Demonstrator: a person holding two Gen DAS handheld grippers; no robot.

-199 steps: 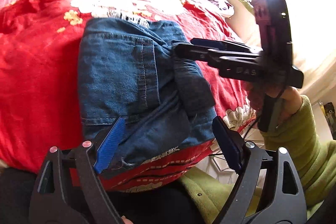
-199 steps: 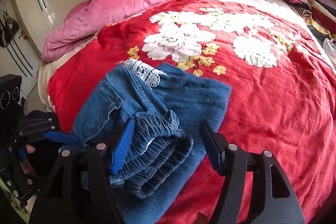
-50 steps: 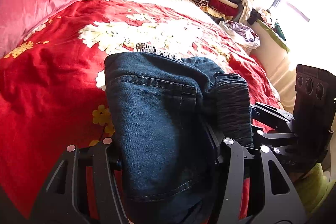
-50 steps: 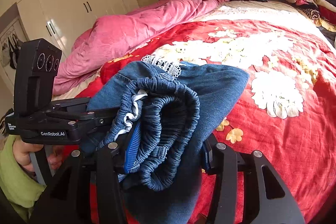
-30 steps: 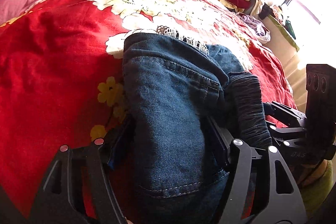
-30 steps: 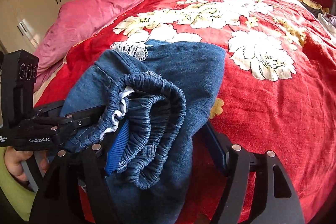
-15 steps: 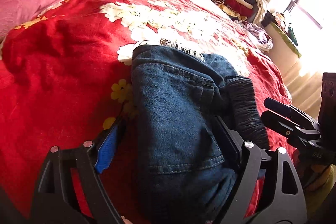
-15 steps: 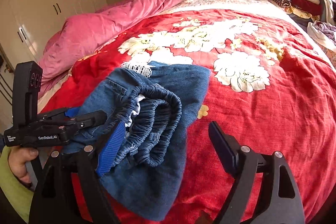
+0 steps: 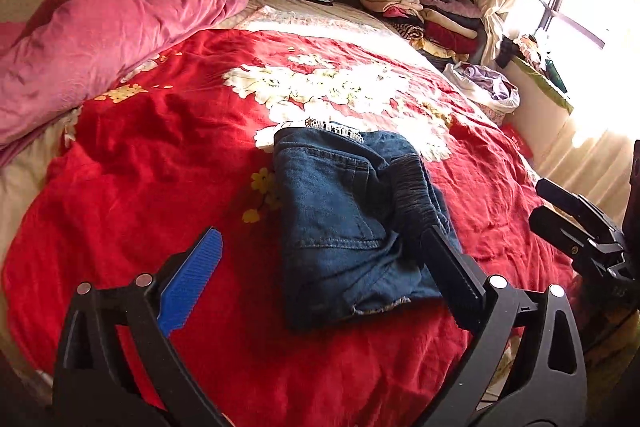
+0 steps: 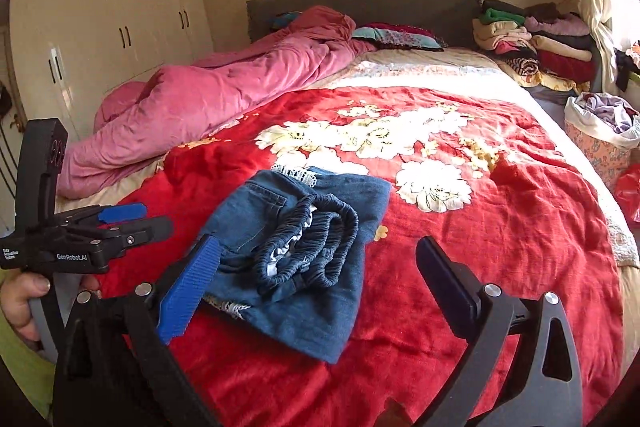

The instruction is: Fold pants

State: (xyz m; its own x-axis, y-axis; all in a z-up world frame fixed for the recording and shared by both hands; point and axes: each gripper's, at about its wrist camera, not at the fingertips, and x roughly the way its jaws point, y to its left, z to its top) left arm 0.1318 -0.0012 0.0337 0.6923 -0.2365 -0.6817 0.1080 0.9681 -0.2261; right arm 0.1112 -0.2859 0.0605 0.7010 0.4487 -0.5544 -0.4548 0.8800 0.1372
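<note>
The blue denim pants (image 9: 344, 219) lie folded into a compact bundle on the red floral blanket (image 9: 140, 167), elastic waistband (image 10: 316, 247) on top and white lace trim at the far edge. My left gripper (image 9: 320, 239) hovers above and short of the bundle, its jaws opening wide, the pads clear of the cloth. My right gripper (image 10: 318, 247) hangs the same way from the other side, jaws opening with nothing pressed between them. In the right wrist view the left gripper (image 10: 152, 219) sits at the left, held by a hand in a green sleeve.
A pink duvet (image 9: 100, 39) is heaped along the bed's left side. Stacked folded clothes (image 9: 420, 11) stand at the headboard's right, with a bag of laundry (image 9: 484, 87) beside the bed. A wardrobe (image 10: 112, 27) lines the left wall.
Both grippers have let go of the pants, spread their jaws, and drawn back and upward. The bundle now rests on the blanket on its own.
</note>
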